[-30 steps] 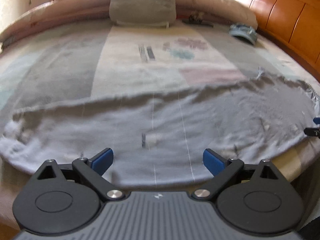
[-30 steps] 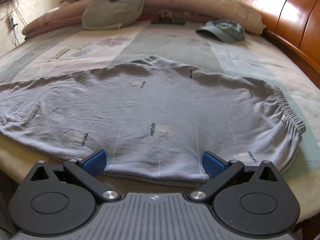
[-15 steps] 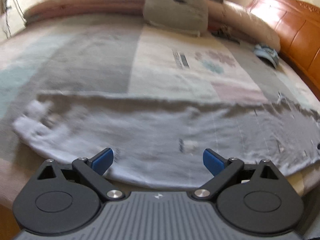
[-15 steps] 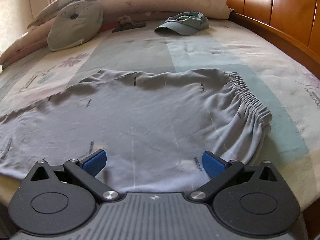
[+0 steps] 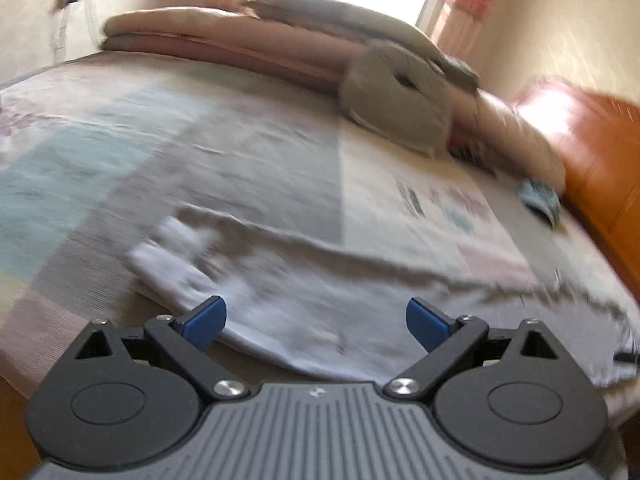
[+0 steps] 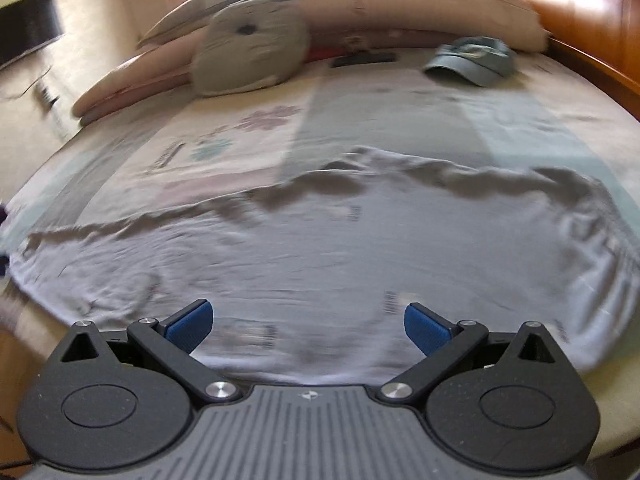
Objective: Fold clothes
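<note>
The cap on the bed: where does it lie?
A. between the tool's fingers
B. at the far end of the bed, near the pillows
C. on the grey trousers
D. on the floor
B: the cap rests beside the pillows, far beyond the trousers.

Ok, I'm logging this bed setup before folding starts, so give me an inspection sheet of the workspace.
Surface: bed with patchwork sheet, wooden headboard at right.
Job's things: grey trousers spread flat along the near edge, elastic waistband to the right.
Clutter: round grey cushion, blue cap, rolled pink quilt, dark flat item by the quilt, unclear.
Grippers: left gripper open, empty; right gripper open, empty.
Cables: blurred wall cords, left.
Surroundings: bright window, curtains, dark wall screen.
</note>
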The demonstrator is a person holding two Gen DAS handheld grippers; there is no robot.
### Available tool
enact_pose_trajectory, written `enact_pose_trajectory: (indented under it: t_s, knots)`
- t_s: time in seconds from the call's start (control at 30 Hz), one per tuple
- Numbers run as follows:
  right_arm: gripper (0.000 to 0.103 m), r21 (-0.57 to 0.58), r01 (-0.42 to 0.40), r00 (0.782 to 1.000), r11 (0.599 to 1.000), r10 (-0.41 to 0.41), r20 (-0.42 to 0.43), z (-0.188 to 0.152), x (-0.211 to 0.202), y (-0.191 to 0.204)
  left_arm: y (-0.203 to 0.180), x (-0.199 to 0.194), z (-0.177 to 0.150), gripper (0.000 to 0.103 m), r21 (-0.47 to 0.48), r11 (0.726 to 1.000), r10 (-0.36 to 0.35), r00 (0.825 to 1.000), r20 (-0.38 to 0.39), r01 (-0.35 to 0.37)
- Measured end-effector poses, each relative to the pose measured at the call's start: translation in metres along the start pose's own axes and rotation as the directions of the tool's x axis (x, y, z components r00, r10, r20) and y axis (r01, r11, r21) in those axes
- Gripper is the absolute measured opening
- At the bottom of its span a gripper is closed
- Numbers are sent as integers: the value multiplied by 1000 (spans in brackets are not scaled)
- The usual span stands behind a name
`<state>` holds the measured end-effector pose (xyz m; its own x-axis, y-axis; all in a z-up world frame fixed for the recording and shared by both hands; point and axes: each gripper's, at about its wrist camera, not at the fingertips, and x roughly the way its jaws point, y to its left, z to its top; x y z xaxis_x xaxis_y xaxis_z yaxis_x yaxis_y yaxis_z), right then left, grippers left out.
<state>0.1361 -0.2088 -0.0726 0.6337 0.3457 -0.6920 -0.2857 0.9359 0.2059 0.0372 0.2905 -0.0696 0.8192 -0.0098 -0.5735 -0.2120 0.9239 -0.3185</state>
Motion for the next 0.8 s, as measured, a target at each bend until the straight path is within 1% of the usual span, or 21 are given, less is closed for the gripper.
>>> enact_pose_trajectory:
  t_s: [0.1,0.2,0.27,0.3,0.4,0.47,0.53,0.67,0.73,0.8]
  knots:
    - [103,-37,-11,1000,999,11,-16,2,7,19,15,6,9,96,-46,999,-29,999,30,30]
    - [103,-66,-23,999,998,21,-29,2,11,33,26,17,10,96,-79,997,-17,1000,17,18]
    - [103,-94,-16,999,995,13,-34,1,14,40,33,25,11,96,-101,995,-8,1000,7,8]
    - [103,-107,-9,999,994,5,-39,1,15,43,36,29,9,96,-115,993,-15,1000,-7,14]
    - [103,-121,2,999,993,-7,-46,-1,15,47,36,31,-2,96,-108,993,-51,999,-19,48]
    - [103,-121,-3,999,993,-3,-50,1,15,49,33,31,-8,96,-112,991,-83,995,-46,78]
    - [103,-134,-11,999,991,4,-53,5,17,54,30,24,-11,96,-101,992,-82,996,-38,78]
    - [103,-215,-54,998,975,44,-48,17,22,78,30,8,-9,96,-94,993,-67,998,-8,66]
    - [103,-270,-94,995,958,83,-51,24,27,97,32,3,-8,96,-100,994,-50,999,-2,50]
    - [103,-325,-154,988,933,138,-71,30,36,120,34,-2,-8,96,-104,994,-22,1000,-1,21]
